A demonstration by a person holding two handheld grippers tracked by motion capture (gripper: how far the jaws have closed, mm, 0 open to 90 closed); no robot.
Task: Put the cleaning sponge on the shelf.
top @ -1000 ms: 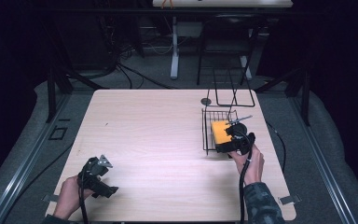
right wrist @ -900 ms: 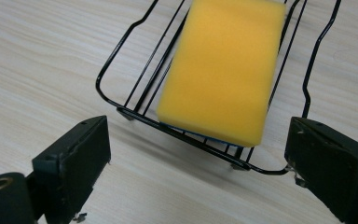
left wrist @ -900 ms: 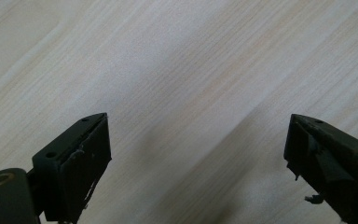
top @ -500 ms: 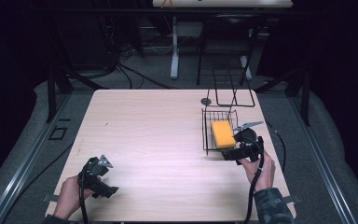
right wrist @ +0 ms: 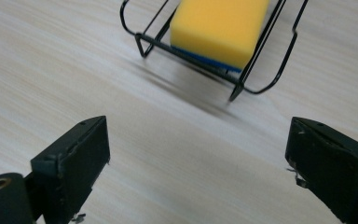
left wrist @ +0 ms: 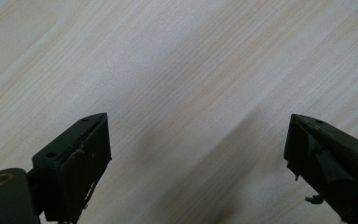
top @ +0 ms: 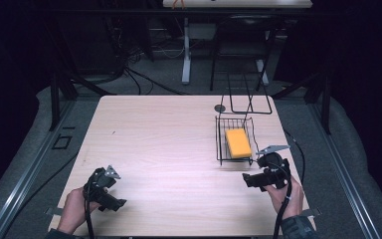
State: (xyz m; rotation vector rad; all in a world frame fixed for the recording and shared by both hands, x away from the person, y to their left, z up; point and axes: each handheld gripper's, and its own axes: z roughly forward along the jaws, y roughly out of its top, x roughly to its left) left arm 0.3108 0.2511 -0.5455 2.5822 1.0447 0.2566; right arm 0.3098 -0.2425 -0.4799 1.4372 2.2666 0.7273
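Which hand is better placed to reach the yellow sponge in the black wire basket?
Right. The right tool sits open just beside the black wire basket holding the yellow rectangular sponge; the left tool rests far across the wooden table.

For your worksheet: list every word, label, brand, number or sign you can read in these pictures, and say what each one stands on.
None can be read.
The yellow sponge, the wire basket, the wooden table, the left gripper and the right gripper carry no visible print.
The dark outlined marks on the floor left of the table are shapes, not letters.
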